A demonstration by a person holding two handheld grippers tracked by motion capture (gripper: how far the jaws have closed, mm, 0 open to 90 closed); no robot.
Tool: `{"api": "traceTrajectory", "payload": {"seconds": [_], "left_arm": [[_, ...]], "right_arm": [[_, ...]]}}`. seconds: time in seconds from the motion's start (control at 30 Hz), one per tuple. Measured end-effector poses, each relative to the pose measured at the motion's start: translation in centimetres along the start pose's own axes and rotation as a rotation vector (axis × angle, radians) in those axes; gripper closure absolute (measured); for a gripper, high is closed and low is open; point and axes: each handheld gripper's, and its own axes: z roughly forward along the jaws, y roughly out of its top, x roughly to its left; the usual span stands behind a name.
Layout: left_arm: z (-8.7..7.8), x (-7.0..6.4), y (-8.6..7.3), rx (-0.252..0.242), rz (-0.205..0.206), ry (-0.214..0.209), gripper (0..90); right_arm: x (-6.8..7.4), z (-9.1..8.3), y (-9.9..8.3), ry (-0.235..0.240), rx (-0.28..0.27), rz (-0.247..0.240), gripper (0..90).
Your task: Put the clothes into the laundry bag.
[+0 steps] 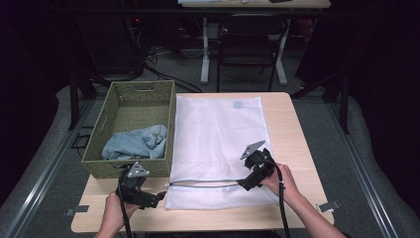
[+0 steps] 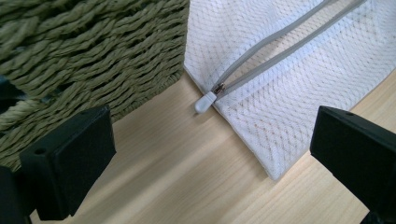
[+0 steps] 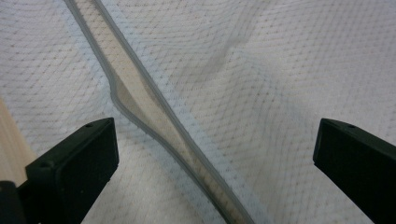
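White mesh bag (image 1: 218,134), woven fibre basket (image 1: 115,117), matt wood table (image 1: 292,134)

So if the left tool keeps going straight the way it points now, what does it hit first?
Probably the white zipper pull at the mesh laundry bag's corner, centred between the left tool's open jaws; the woven basket sits just off its side. Depth is uncertain.

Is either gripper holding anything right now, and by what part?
Nothing held. Left gripper is open near the white zipper pull; right gripper is open over the white mesh laundry bag.
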Motion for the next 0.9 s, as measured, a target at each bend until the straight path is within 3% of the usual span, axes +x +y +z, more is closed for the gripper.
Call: {"api": "traceTrajectory", "payload": {"seconds": [0.5,0.9], "left_arm": [[-0.1,0.1,-0.1,-0.008,0.006,-0.005,0.1],[-0.1,0.2,-0.1,0.002,0.008,-0.016,0.1]], "right_arm": [[0.3,3.8,1.9,0.043,0.065,-0.028,0.0],[0.4,6.4,2.9,0.043,0.131,-0.049,2.2]]}}
